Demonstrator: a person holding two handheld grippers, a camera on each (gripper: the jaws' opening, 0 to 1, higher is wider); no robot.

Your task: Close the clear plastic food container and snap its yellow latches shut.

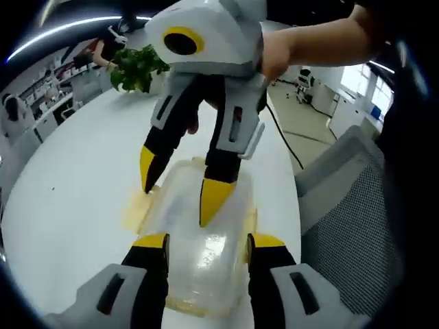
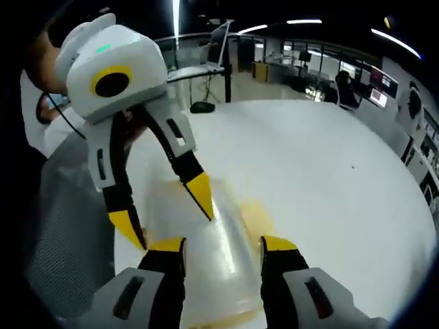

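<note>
Both open tongs, left tongs [image 1: 206,243] and right tongs [image 2: 223,243], straddled the clear container [image 1: 199,240] on the white tabletop [image 1: 75,185]; likely light, slick, best pressed at its yellow latches [image 1: 137,205].

A white table [image 1: 75,205] stands in an open office with ceiling strip lights [image 2: 329,22], a mesh chair [image 1: 363,226] beside it.

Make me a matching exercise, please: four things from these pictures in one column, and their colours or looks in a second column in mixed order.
Things:
1. container
2. plant
3. chair
4. table

Looks:
A. green
B. white
C. grey mesh
D. clear

Pairs: 1-D, 2-A, 3-C, 4-B
</note>
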